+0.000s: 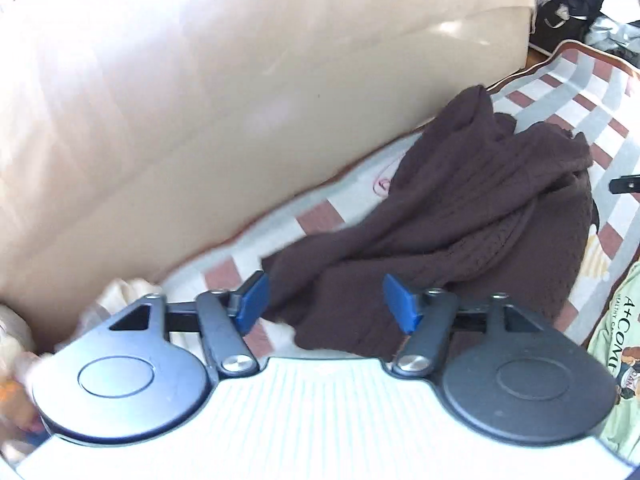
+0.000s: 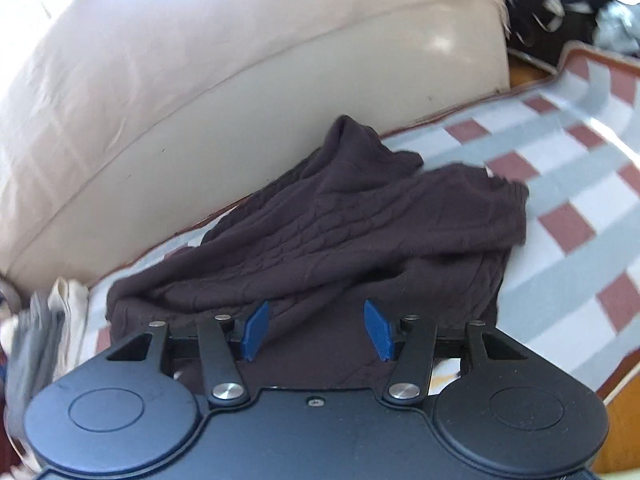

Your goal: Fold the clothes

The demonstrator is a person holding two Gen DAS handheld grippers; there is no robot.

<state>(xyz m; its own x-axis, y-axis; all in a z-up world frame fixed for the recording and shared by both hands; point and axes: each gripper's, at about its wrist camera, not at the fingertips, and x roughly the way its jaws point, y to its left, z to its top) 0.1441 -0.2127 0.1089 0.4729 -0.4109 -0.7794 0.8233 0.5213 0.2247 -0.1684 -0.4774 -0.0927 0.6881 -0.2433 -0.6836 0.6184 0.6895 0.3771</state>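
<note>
A dark brown knitted sweater [image 1: 460,208] lies crumpled on a checked blanket [image 1: 560,100], up against a cream sofa front. My left gripper [image 1: 324,300] hovers above the garment's near end with its blue pads [image 1: 254,300] apart and no cloth between them. From the right wrist view the same sweater [image 2: 340,220] lies bunched with a folded ridge across its middle. My right gripper [image 2: 316,330] stands over its near edge, blue pads [image 2: 378,330] spread and nothing pinched. A black tip of the other gripper [image 1: 624,184] pokes in at the far right of the left wrist view.
The cream sofa [image 2: 200,60] rises behind the blanket [image 2: 580,184]. A dark heap of clothes [image 1: 580,0] lies at the far right. A light green printed garment [image 1: 616,340] lies at the right edge. Pale and grey cloth [image 2: 52,320] is piled at the left. Wooden floor [image 2: 624,420] shows past the blanket edge.
</note>
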